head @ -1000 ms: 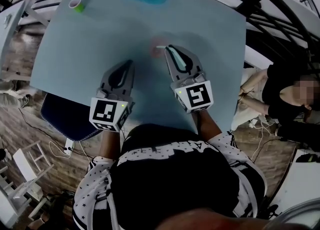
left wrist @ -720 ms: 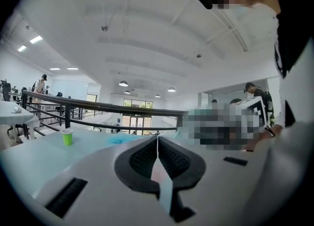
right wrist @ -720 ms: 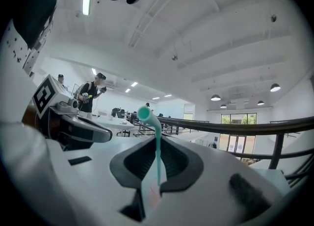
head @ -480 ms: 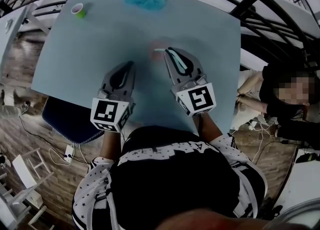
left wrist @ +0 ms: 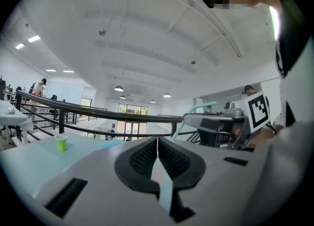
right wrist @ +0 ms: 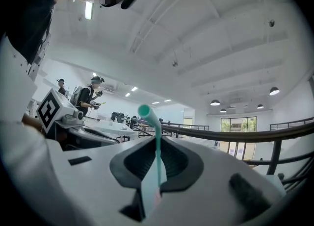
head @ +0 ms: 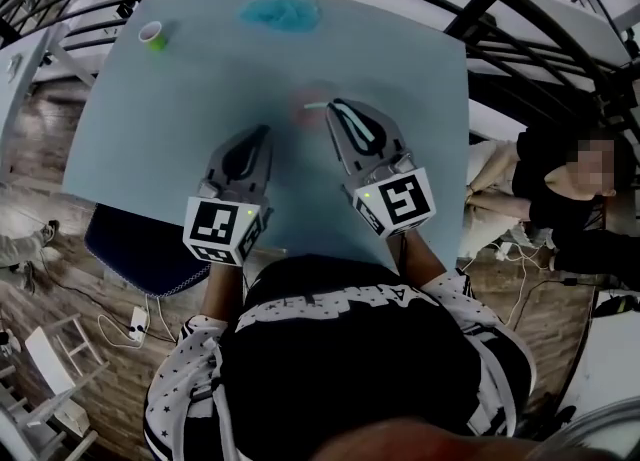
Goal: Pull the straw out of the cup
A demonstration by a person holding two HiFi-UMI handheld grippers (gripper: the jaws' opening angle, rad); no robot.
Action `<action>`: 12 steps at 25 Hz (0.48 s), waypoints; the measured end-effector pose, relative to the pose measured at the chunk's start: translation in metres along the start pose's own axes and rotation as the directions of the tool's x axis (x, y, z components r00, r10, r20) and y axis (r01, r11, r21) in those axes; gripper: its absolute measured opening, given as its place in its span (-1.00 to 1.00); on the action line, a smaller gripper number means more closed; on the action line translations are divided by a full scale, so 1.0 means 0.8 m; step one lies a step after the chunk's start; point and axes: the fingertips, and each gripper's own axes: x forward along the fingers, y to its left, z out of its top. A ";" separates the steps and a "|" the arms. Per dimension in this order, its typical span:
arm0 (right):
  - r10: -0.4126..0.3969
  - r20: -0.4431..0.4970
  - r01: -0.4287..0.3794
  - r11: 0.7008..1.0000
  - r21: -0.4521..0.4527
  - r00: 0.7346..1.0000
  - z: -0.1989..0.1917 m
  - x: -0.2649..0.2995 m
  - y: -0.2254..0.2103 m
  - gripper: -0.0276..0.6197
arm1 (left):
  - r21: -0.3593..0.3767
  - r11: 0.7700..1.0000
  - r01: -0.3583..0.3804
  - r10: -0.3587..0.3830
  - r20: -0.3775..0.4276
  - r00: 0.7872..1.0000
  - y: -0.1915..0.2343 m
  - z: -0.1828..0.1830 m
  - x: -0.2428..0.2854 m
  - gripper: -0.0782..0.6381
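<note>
At mid-frame over table (head: 150, 119), R gripper (head: 337, 109) clenched on teal straw (right wrist: 157, 154); L gripper (head: 263, 134) beside it, jaws together, empty.

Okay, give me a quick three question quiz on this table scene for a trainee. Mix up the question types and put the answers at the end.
1. True or false: the left tool is shut with nothing between its jaws.
2. Multiple choice: what is the right tool clamped on? A) a spoon B) the teal straw C) a pen
3. Fill in the blank: in the head view, the small green cup stands near the far ___ corner of the table.

Key: 1 true; 2 B; 3 left.
</note>
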 end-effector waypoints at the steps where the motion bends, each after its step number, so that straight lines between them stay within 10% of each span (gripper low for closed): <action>1: -0.001 -0.001 0.001 1.000 -0.008 1.000 0.002 -0.002 0.000 -0.78 | 0.000 1.000 0.004 -0.004 0.003 1.000 -0.002 0.001 0.000 -0.74; 12: 0.009 0.005 -0.009 0.999 -0.032 1.000 0.015 -0.020 0.010 -0.78 | 0.003 0.999 0.035 -0.035 0.017 0.999 -0.020 0.006 0.002 -0.74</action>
